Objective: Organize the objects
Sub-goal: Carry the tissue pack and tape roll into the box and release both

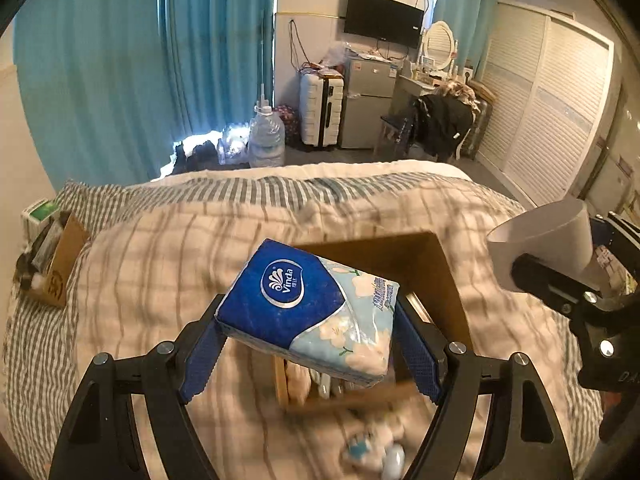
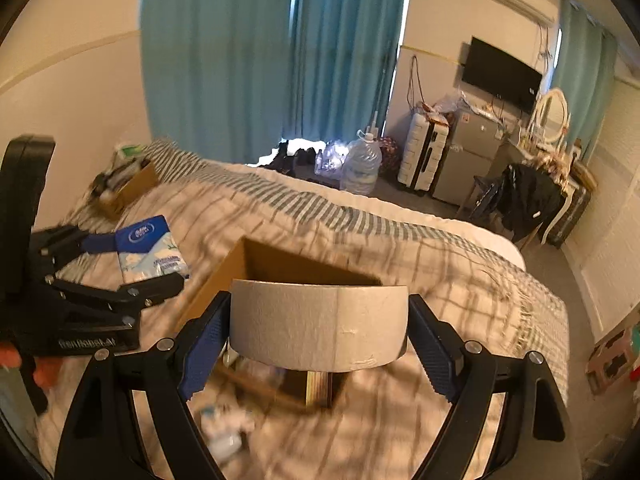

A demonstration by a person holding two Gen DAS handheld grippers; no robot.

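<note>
My left gripper (image 1: 308,340) is shut on a blue Vinda tissue pack (image 1: 308,312) and holds it above an open cardboard box (image 1: 436,276) on the bed. My right gripper (image 2: 318,340) is shut on a wide roll of pale tape (image 2: 320,328), also above that box (image 2: 256,264). The tissue pack (image 2: 150,248) and left gripper (image 2: 136,258) show at the left of the right wrist view. The tape roll (image 1: 540,240) shows at the right edge of the left wrist view. Small items lie inside the box, blurred.
The bed has a checked blanket (image 1: 168,272). A second cardboard box (image 1: 60,264) with items sits at the bed's far left corner. Small pale objects (image 1: 376,452) lie on the blanket near me. A water jug (image 1: 267,136), suitcase and fridge stand beyond the bed.
</note>
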